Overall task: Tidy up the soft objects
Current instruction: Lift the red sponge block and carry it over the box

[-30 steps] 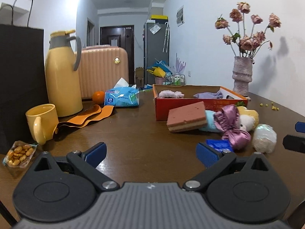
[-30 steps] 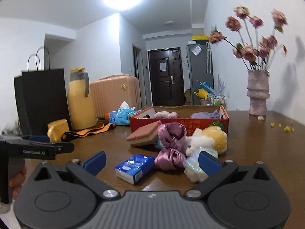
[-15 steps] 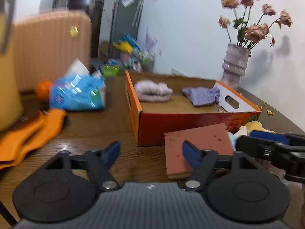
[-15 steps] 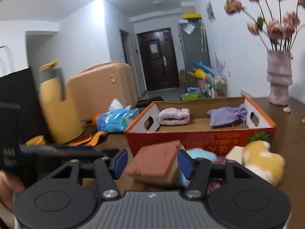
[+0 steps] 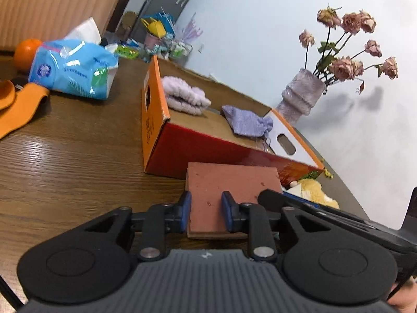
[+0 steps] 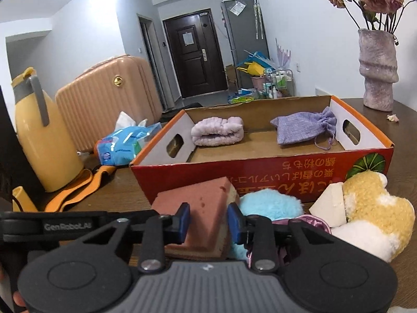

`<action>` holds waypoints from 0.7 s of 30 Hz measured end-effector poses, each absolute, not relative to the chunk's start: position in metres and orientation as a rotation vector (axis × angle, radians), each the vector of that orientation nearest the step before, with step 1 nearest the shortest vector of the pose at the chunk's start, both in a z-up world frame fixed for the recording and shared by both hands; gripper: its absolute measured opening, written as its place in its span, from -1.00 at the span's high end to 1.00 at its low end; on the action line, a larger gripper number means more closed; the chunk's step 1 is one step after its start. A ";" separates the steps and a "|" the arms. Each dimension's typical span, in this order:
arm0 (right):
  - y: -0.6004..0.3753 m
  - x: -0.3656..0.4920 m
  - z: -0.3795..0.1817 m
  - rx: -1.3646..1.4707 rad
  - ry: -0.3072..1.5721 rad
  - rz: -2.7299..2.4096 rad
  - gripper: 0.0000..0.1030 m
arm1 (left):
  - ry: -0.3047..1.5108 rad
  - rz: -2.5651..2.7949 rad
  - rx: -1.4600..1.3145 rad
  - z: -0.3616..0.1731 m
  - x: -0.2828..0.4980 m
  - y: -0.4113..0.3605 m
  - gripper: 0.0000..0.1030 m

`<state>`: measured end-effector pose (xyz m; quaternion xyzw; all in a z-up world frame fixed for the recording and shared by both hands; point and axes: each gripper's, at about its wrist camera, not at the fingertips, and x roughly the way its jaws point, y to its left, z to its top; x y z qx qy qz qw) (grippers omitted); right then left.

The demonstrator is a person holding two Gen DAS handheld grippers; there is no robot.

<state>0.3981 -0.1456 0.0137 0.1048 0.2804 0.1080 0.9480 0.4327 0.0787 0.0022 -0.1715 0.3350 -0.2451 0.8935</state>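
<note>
Now both tools on the same thing — the pink sponge block (image 5: 229, 190), lying on the wooden table (image 5: 78, 161) just in front of the orange cardboard box (image 5: 208, 151). A second ago wide open and back from the pile; since then brought in close, blue pads narrowed.

Left gripper (image 5: 206, 214): jaws closing, the near edge of the sponge block between them, left pad touching its side, right pad over its top face — full clamp not certain from this view. Right gripper (image 6: 208, 221): jaws closing likewise, the sponge's corner between the pads, both pads against its pink sides. Seen from the left wrist, the right gripper's black arm crossing in at the sponge's right edge.

Beside the sponge, touching it: a light-blue plush (image 6: 271, 206), then a pink satin piece (image 6: 310, 220), a yellow-and-white plush toy (image 6: 370, 208). Inside the box: a folded lilac fleece (image 6: 217, 131) at left, a purple drawstring pouch (image 6: 305, 127) at right, well apart. Off to the left: blue tissue pack (image 5: 75, 73), orange (image 5: 24, 52), yellow thermos (image 6: 44, 140). Vase of dried roses (image 6: 378, 70) behind the box.
</note>
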 end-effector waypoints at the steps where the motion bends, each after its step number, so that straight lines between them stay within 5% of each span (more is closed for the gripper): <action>1: -0.147 0.394 0.018 0.215 0.566 0.232 0.46 | 0.693 -0.505 -0.363 0.007 0.426 0.079 0.51; 11: -0.164 0.296 0.060 0.195 0.453 0.369 0.47 | 0.558 -0.414 -0.319 0.060 0.305 0.068 0.51; 21: -0.202 0.211 0.032 0.254 0.496 0.391 0.47 | 0.606 -0.384 -0.279 0.040 0.219 0.030 0.52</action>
